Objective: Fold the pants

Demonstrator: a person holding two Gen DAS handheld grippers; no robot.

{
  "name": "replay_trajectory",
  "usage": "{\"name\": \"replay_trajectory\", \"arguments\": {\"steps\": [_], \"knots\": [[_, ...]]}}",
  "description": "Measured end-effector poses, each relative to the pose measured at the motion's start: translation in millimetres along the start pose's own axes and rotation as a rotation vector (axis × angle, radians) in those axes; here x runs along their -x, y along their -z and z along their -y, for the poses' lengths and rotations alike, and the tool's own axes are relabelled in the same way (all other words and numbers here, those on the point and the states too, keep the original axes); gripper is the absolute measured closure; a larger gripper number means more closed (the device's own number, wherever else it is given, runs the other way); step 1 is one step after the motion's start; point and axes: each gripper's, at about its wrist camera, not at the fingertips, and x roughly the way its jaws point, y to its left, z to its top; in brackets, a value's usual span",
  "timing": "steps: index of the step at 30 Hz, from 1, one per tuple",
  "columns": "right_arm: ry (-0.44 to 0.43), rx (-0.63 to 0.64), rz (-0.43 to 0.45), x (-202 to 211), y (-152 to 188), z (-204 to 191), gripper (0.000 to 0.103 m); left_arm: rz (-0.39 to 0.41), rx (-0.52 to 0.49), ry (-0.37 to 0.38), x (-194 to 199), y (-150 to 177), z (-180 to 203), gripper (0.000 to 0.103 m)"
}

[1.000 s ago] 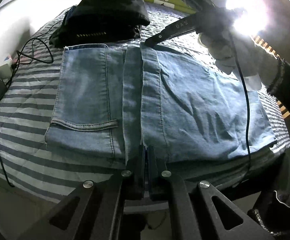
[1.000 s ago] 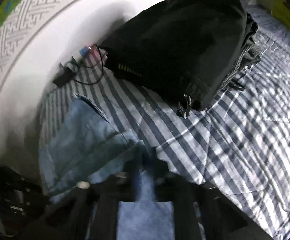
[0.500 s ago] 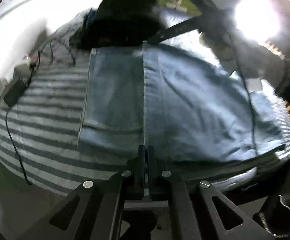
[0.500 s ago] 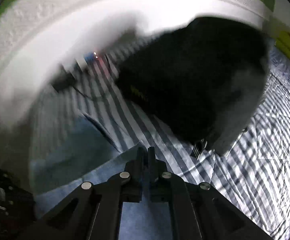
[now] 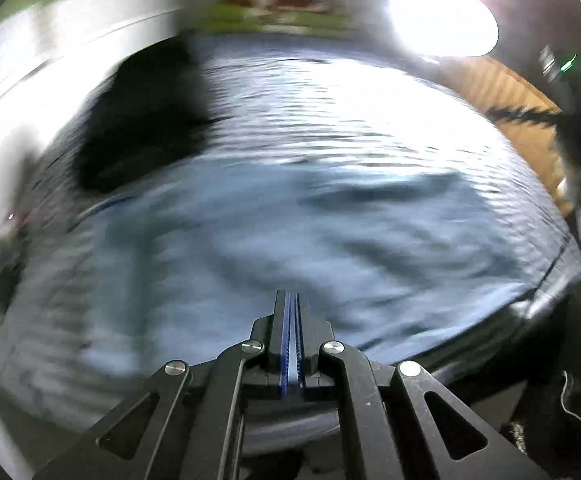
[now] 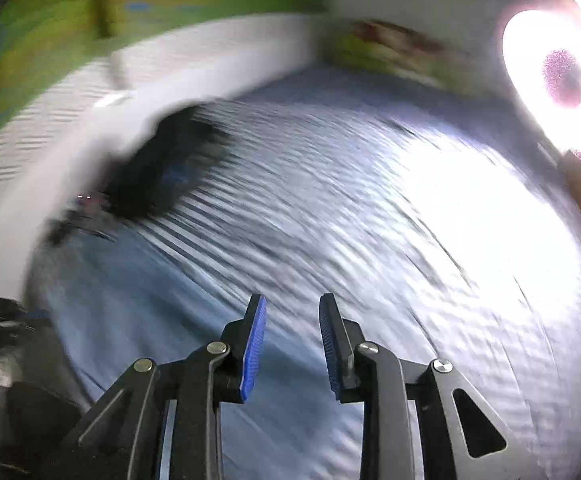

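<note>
Left wrist view: the left gripper point(image 5: 291, 312) is shown with its jaws pressed together, the blue pads meeting with no cloth visible between them. The blue jeans point(image 5: 250, 240) are spread, heavily blurred, directly ahead of the closed jaws and to either side of them, on the striped bedsheet point(image 5: 330, 100). A black garment pile point(image 5: 138, 128) is seen well ahead and to the left of the jaws, at the far edge of the denim. A bright lamp point(image 5: 442, 24) is placed far ahead and to the right. A dark shape at the right border cannot be identified because of blur.

Right wrist view: the right gripper point(image 6: 292, 340) is shown with its jaws apart, a clear gap lying between the blue pads point(image 6: 254, 344), and nothing is held. The jeans point(image 6: 138, 300) are found beneath and to the left of the jaws; whether the fingertips touch the denim cannot be told. The bedsheet point(image 6: 410, 220) extends ahead and to the right of the jaws. The garment pile point(image 6: 162, 172) lies ahead and to the left, against the white wall point(image 6: 70, 128). The lamp point(image 6: 550, 80) is seen at far upper right. Both views are smeared by motion blur, so that folds and seams cannot be resolved.
</note>
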Motion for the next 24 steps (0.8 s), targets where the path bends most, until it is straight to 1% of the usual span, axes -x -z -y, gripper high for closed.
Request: {"name": "replay_trajectory", "arguments": {"steps": [1,3,4,6,7,8,9,10,11,12,13,14,15,16,18,19,21,22,24], "knots": [[0.001,-0.077,-0.016,-2,25,25,0.078,-0.005,-0.027,0.032,-9,-7,18,0.101],[-0.027,-0.187,-0.047,-10,57,57,0.078,-0.031,-0.079,0.11,-30,-14,62,0.101],[-0.027,-0.221,-0.048,-15,68,67,0.078,-0.056,-0.096,0.163,-43,-17,85,0.101],[-0.052,-0.273,-0.051,-26,87,80,0.078,-0.095,-0.118,0.237,-63,-17,122,0.101],[-0.082,-0.291,-0.054,-30,92,82,0.078,-0.114,-0.146,0.26,-70,-16,143,0.101],[-0.129,-0.297,-0.057,-33,97,84,0.078,-0.12,-0.176,0.274,-73,-13,165,0.101],[-0.18,-0.292,-0.06,-38,100,83,0.078,-0.127,-0.197,0.29,-79,-10,179,0.101],[-0.211,-0.282,-0.063,-41,101,84,0.078,-0.156,-0.207,0.313,-90,-5,191,0.096],[-0.229,-0.266,-0.066,-49,101,80,0.078,-0.209,-0.223,0.326,-104,4,202,0.093],[-0.207,-0.252,-0.079,-61,100,76,0.078,-0.245,-0.234,0.313,-115,12,209,0.093],[-0.17,-0.239,-0.097,-73,100,74,0.078,-0.269,-0.251,0.277,-125,21,214,0.093],[-0.128,-0.24,-0.12,-85,101,76,0.078,-0.241,-0.256,0.268,-121,23,217,0.093],[-0.117,-0.266,-0.135,-93,103,80,0.078,-0.248,-0.254,0.267,-119,21,218,0.093],[-0.15,-0.3,-0.108,-93,106,86,0.078,-0.254,-0.231,0.274,-112,16,215,0.093],[-0.178,-0.351,-0.087,-92,109,98,0.078,-0.218,-0.204,0.276,-95,2,211,0.093],[-0.196,-0.371,-0.083,-90,106,103,0.078,-0.2,-0.21,0.266,-89,-6,208,0.093],[-0.268,-0.404,-0.025,-80,96,109,0.078,-0.16,-0.228,0.238,-83,-26,203,0.088],[-0.292,-0.398,-0.011,-77,90,107,0.078,-0.145,-0.223,0.211,-85,-39,195,0.083],[-0.274,-0.35,-0.012,-80,79,96,0.078,-0.144,-0.207,0.179,-98,-57,180,0.082]]}}
